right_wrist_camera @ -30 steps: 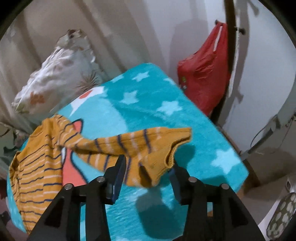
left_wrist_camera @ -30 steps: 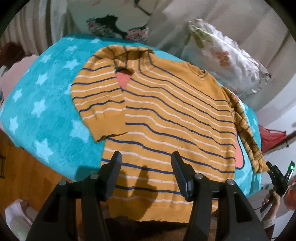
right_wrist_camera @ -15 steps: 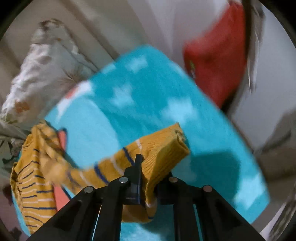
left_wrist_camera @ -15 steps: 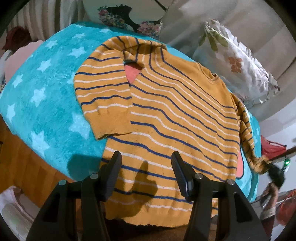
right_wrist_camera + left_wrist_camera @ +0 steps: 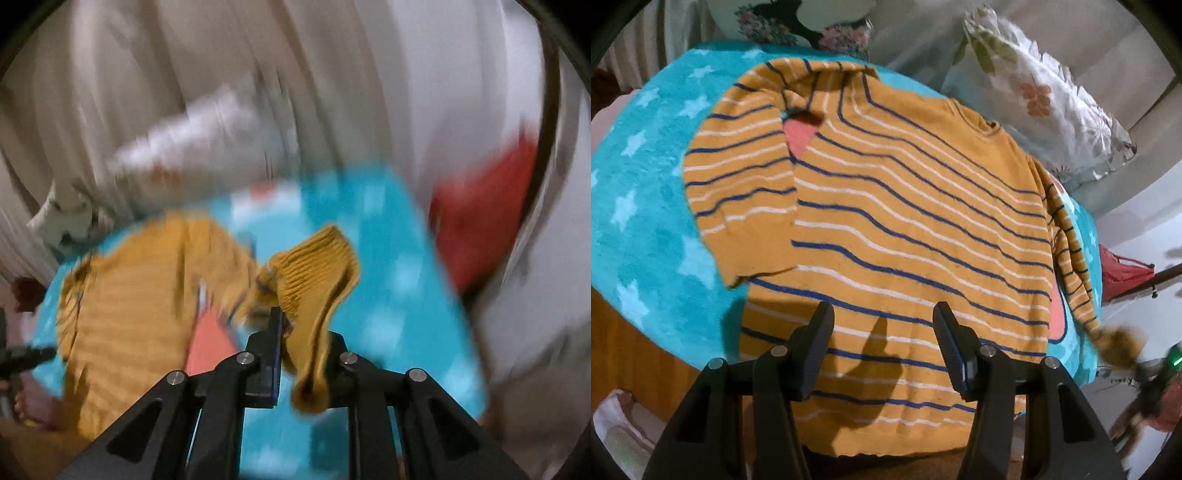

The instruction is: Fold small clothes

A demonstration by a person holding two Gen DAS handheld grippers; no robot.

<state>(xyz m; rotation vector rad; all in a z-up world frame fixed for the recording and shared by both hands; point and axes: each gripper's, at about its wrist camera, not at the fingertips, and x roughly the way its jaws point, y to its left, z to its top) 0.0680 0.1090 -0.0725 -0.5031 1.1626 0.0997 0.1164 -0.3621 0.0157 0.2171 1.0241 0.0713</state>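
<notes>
The striped mustard sweater (image 5: 908,229) lay flat on its front or back, which could not be told, spread over a teal star-patterned blanket (image 5: 646,221), with its hem toward the left wrist camera and its collar toward the far pillows. One sleeve (image 5: 742,192) was folded in beside the body, a patch of coral print on the blanket showing in the gap at its armpit. The other sleeve ran down the far edge of the body to its cuff (image 5: 317,269), which was lifted off the blanket and pinched in the right gripper (image 5: 295,332), jaws closed on the ribbed knit; that view was heavily blurred. The left gripper (image 5: 882,347) hung over the hem with its jaws spread apart and nothing between them, casting a shadow on the stripes. A floral pillow (image 5: 1045,92) leaned beyond the collar, and a red bag (image 5: 480,221) stood off the blanket's far corner.
</notes>
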